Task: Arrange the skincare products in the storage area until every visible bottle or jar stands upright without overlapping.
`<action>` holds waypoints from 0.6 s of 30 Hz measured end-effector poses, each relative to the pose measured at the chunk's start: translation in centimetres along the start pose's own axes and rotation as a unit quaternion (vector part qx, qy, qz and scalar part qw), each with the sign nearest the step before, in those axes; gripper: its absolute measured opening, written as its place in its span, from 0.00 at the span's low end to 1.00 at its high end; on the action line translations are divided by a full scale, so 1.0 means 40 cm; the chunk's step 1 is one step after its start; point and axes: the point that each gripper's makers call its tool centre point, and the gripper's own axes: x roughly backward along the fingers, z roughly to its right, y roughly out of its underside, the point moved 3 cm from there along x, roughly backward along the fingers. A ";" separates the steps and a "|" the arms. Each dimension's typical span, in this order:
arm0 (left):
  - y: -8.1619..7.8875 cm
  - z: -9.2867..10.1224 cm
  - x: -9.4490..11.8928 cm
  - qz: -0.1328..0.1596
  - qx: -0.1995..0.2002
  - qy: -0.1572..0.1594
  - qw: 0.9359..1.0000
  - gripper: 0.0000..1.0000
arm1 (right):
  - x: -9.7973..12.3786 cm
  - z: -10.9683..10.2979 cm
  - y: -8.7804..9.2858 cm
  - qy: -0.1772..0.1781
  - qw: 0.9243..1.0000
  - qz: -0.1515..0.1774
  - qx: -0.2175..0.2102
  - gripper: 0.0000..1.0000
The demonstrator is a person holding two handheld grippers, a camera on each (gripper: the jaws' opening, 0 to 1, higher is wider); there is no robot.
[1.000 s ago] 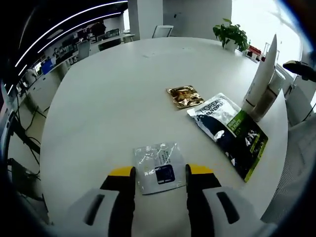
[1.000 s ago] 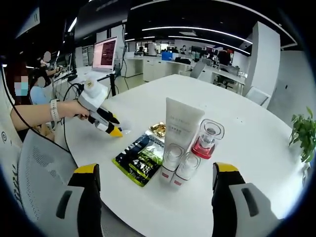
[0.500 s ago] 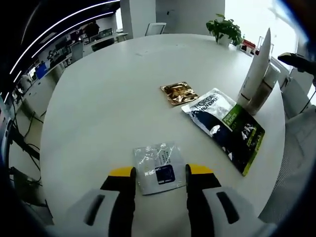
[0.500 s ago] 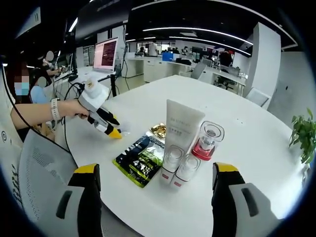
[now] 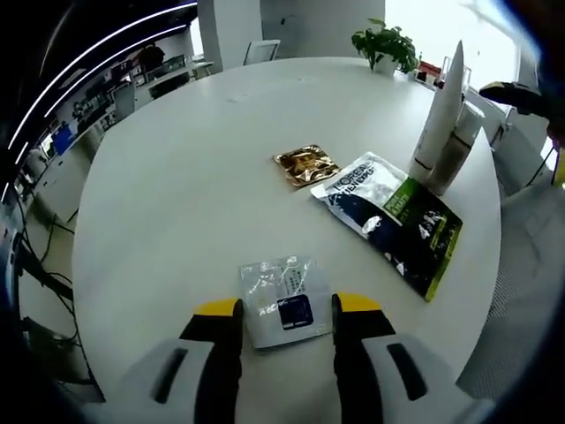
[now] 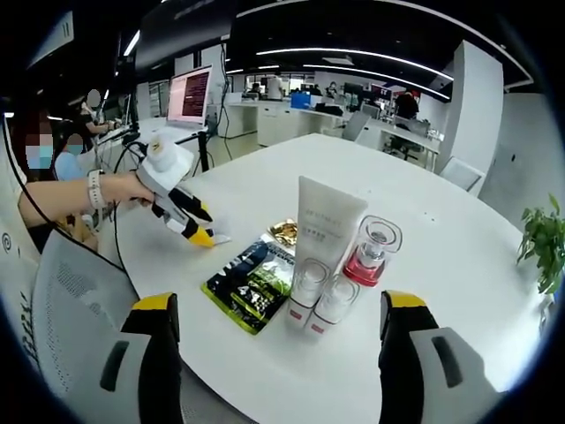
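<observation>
Left gripper view first: my left gripper (image 5: 287,306) sits low over the round white table (image 5: 177,177), its yellow-tipped jaws spread apart with a small clear sachet (image 5: 281,300) lying flat between them; I cannot tell whether the tips touch it. Beyond it lie a gold foil sachet (image 5: 305,164) and, just beside that, a dark pouch with a green end (image 5: 388,219), both flat on the table. Near the table's far edge a white tube (image 5: 439,110) stands on its cap, with a smaller white bottle (image 5: 457,150) close against it. A potted plant (image 5: 381,44) stands at the far rim.

Right gripper view: my right gripper (image 6: 281,318) hangs released, jaws wide apart, nothing between them. Ahead, the white tube (image 6: 322,243) stands upright, two small white bottles (image 6: 322,305) in front of it and a clear jar with a red base (image 6: 371,250) just beside it. The dark pouch (image 6: 249,283) and gold sachet (image 6: 284,232) lie to the left. A hand (image 6: 119,190) holds the left gripper (image 6: 203,236) down at the table there.
</observation>
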 end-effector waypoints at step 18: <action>-0.005 0.076 0.031 -0.013 -0.106 0.083 0.991 0.36 | 0.009 0.005 0.007 0.004 1.000 0.001 -0.002 0.94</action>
